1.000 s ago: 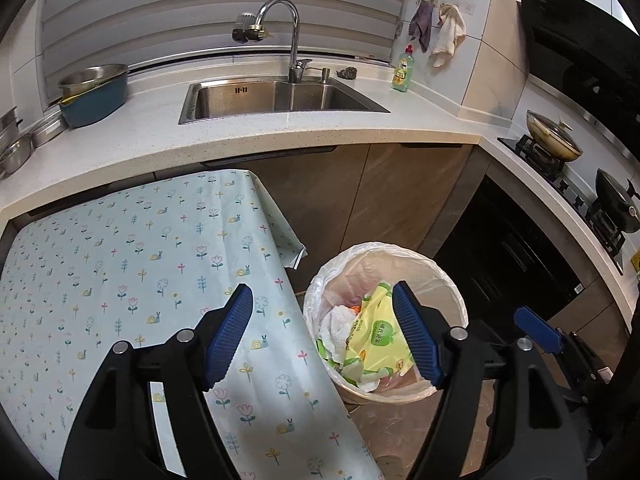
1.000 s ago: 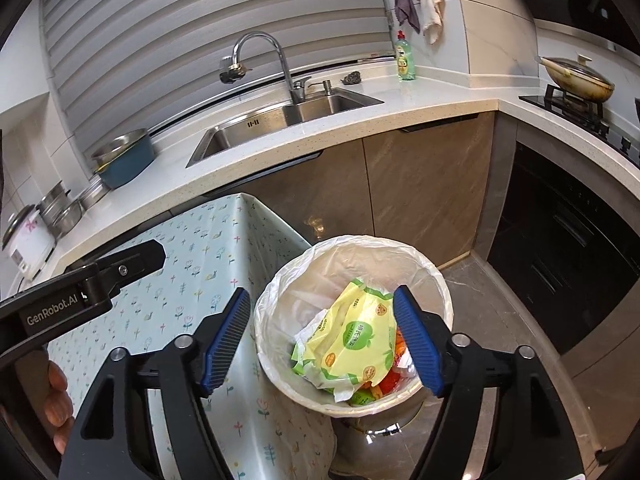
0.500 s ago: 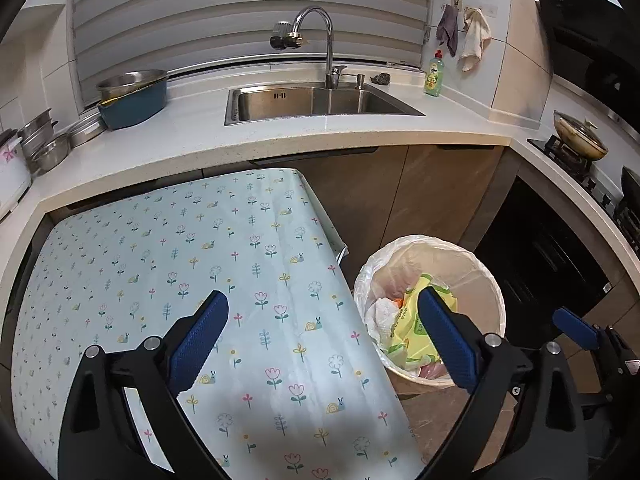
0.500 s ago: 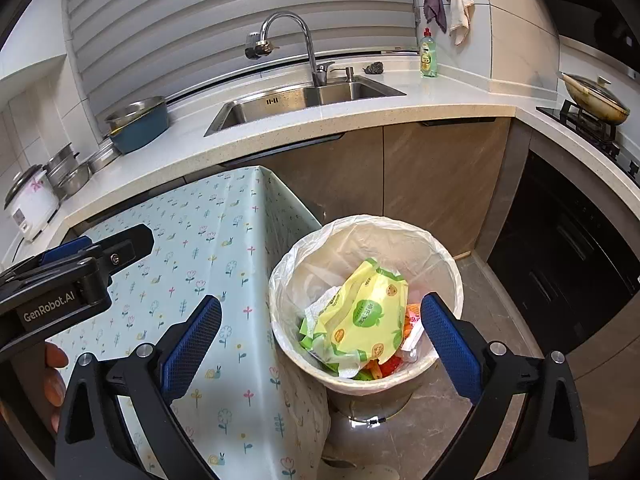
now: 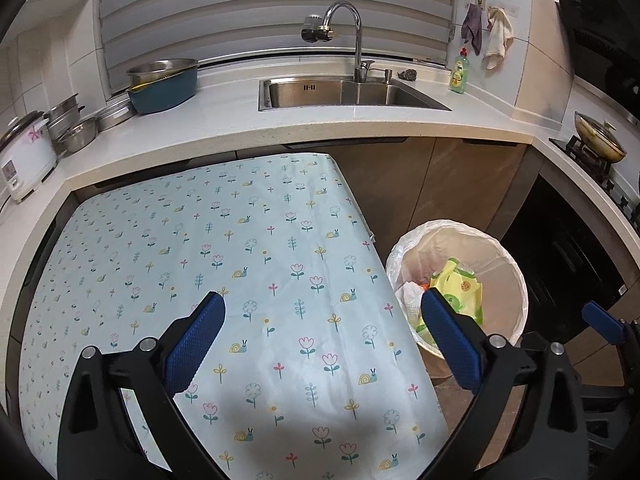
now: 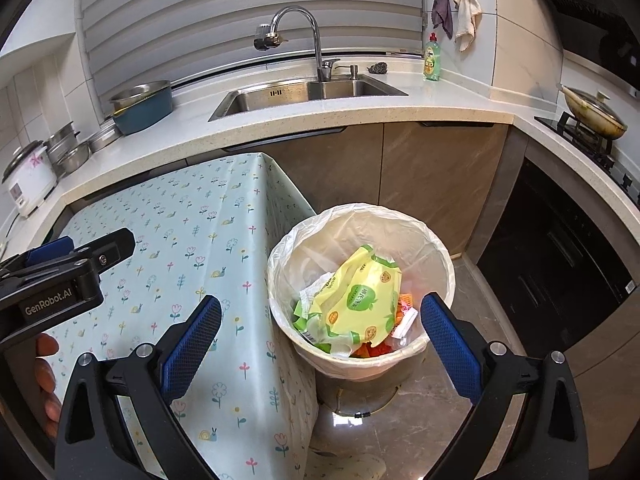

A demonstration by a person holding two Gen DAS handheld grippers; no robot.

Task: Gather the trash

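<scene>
right wrist view: right gripper [image 6: 320, 330] spread wide, empty, over bin [image 6: 440, 248]; left gripper [image 5: 322, 334] likewise above tablecloth [image 5: 248, 248].

Both the left tool [image 5: 322, 336] and the right tool [image 6: 320, 336] have spread wide and empty, drawn back from the bin [image 6: 360, 280].

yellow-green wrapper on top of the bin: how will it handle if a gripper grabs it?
The wrapper is creased and crumpled, so probably floppy: it should fold rather than lift flat. It looks like thin glossy film, likely light and a bit slippery. It lies loose on other trash in the bin, so neighbours may shift.
</scene>
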